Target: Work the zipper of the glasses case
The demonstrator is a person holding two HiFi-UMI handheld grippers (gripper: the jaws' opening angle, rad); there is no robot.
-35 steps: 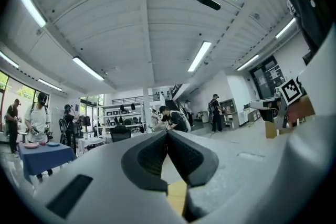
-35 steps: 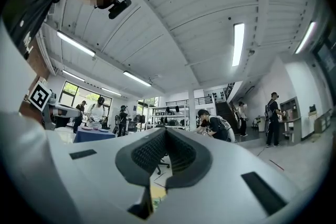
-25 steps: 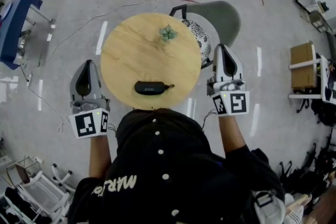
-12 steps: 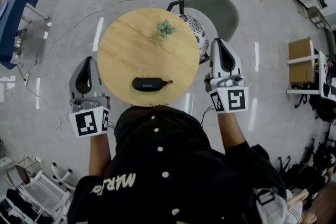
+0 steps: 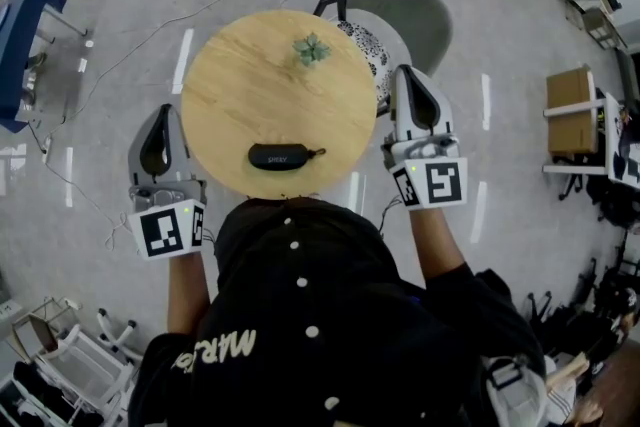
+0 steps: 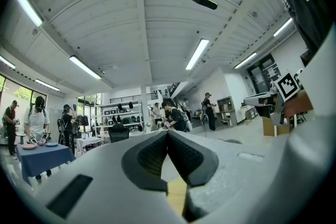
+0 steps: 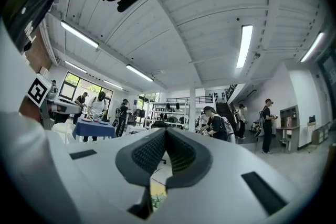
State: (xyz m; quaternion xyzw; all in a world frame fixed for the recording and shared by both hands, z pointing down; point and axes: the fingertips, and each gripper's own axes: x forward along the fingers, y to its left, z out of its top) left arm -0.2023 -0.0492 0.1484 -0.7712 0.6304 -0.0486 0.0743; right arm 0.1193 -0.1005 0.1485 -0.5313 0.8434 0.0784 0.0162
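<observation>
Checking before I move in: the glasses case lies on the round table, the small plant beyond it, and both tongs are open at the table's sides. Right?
Not open: both are shut. The left gripper view shows the left tongs closed, the right gripper view the right tongs likewise. The glasses case, round table and plant are as you say.

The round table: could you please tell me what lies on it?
A black glasses case near the front edge and a green plant at the back. The person's cap covers the table's nearest rim.
</observation>
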